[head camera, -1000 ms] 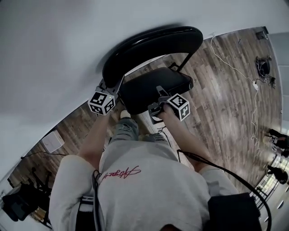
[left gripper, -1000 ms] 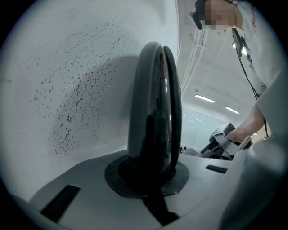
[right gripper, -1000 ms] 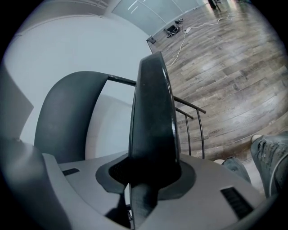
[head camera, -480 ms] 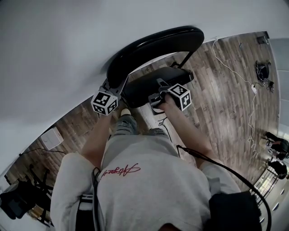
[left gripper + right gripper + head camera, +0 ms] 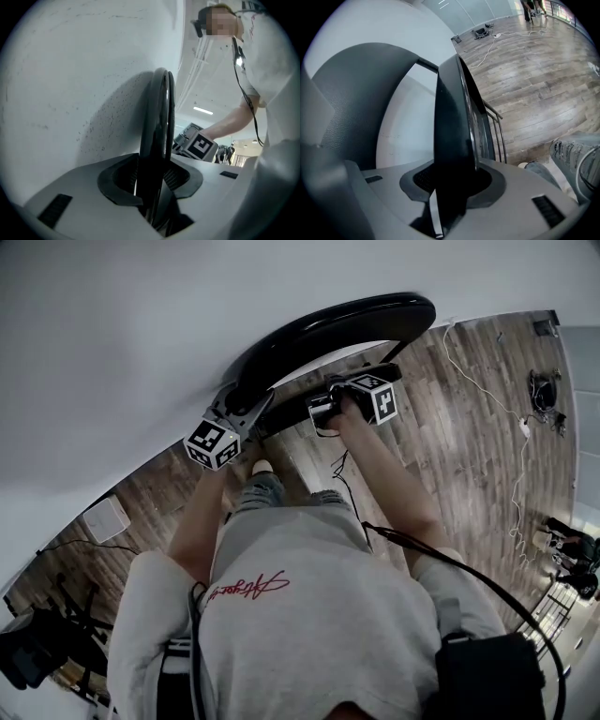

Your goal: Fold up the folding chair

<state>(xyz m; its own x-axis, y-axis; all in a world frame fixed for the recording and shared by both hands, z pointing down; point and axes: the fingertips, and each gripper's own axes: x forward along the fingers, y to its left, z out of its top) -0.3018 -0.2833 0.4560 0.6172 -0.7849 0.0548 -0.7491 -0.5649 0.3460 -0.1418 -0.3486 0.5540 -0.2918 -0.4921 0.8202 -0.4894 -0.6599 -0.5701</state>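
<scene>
Against the white wall [image 5: 141, 324]: folding chair [image 5: 328, 334], black, almost flat, on wood floor [image 5: 469, 427]. Seat [image 5: 452, 136] tipped up toward backrest [image 5: 158, 122], pinched by right tongs [image 5: 452, 187] to raise it. Left tongs [image 5: 153, 185], just eased apart, loosely straddle backrest rim, likely steadying.

Glossy black chair backrest [image 5: 337, 329], wood-plank floor [image 5: 469, 427]

chair [image 5: 328, 329]: one
tongs: two, left tongs [image 5: 152, 180] and right tongs [image 5: 452, 182]
marker cubes [image 5: 211, 443] [image 5: 375, 399]: two
white box [image 5: 105, 519]: one
person [image 5: 300, 615]: one
</scene>
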